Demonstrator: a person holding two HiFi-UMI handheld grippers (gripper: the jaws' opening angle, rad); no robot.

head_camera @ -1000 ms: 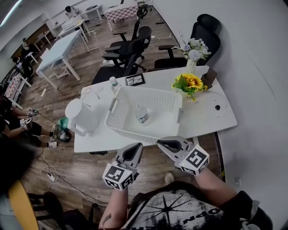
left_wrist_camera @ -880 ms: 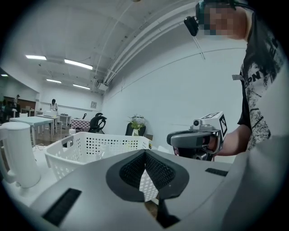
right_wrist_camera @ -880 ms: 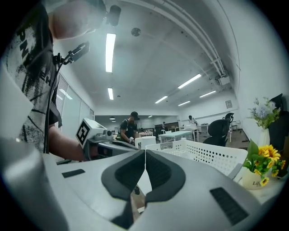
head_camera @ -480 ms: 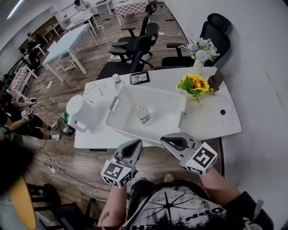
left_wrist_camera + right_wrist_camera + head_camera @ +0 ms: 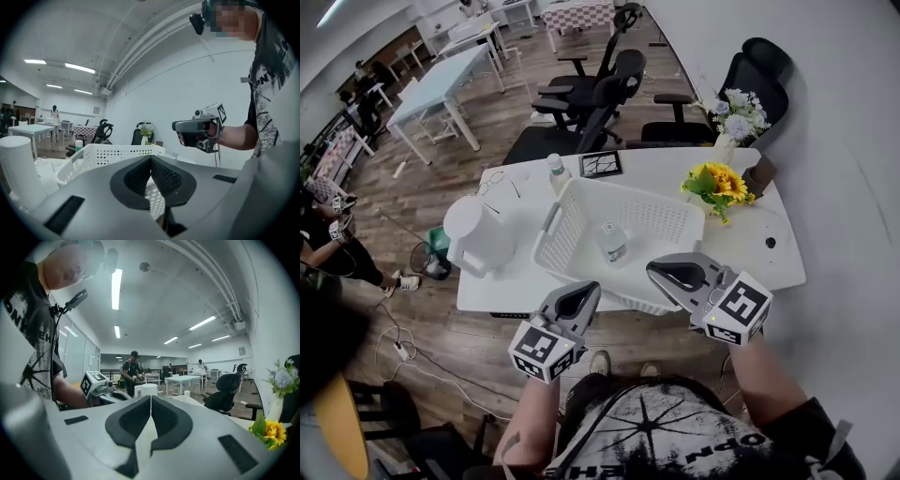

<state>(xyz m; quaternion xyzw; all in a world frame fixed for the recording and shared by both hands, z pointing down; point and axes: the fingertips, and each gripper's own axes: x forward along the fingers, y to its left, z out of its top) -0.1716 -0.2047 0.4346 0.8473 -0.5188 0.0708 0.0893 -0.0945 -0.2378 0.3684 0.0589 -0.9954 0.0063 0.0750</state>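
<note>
Ahead of left gripper (image 5: 588,290) and right gripper (image 5: 657,271), fingers pressed together, sits a white perforated basket (image 5: 565,239)

left gripper (image 5: 585,290): jaws pressed together, nothing between, marker cube behind fingertips, left forearm (image 5: 529,415) trailing back | right gripper (image 5: 661,271): jaws together, empty, tips level with and well apart from left's fingertips, right forearm (image 5: 758,377) behind

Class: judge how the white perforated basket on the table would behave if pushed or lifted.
The basket looks thin perforated plastic, so probably light and slightly flexible. On the smooth table it would likely slide, not tip. The bottle inside might shift.
</note>
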